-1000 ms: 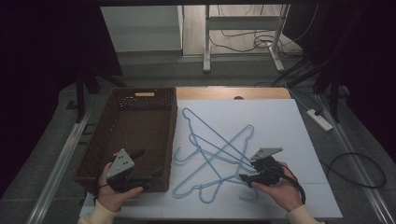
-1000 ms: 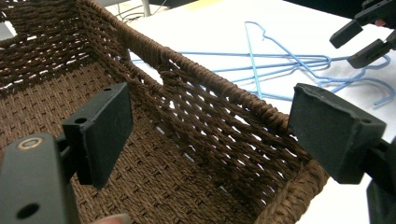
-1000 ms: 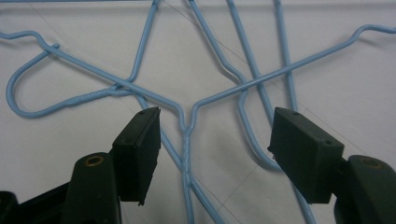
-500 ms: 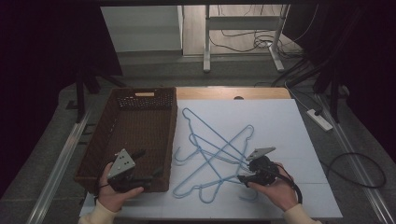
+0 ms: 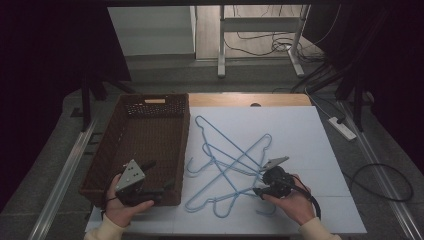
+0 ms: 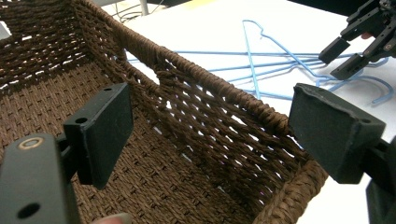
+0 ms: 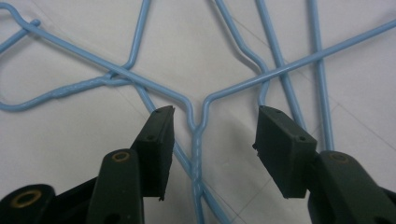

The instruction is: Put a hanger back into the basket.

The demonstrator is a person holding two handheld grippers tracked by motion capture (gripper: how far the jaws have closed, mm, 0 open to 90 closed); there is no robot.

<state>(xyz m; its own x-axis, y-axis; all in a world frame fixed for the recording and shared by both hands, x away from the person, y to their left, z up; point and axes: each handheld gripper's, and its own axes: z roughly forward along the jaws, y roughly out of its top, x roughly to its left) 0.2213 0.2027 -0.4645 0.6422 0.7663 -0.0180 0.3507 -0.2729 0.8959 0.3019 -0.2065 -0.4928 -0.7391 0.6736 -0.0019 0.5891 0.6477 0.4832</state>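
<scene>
Hanger neck: the blue wire hanger (image 7: 198,140) has its twisted neck lower centre, between my jaws.
My right gripper (image 7: 212,135): partly open, jaws just been closing, not touching the wire.

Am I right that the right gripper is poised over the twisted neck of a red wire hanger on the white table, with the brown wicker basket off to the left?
Nearly: the hanger is light blue, not red, as the right gripper view shows. The right gripper is indeed over its twisted neck; its jaws have been closing but are not yet touching the wire. The white table and the brown wicker basket on the left are as you say.
</scene>
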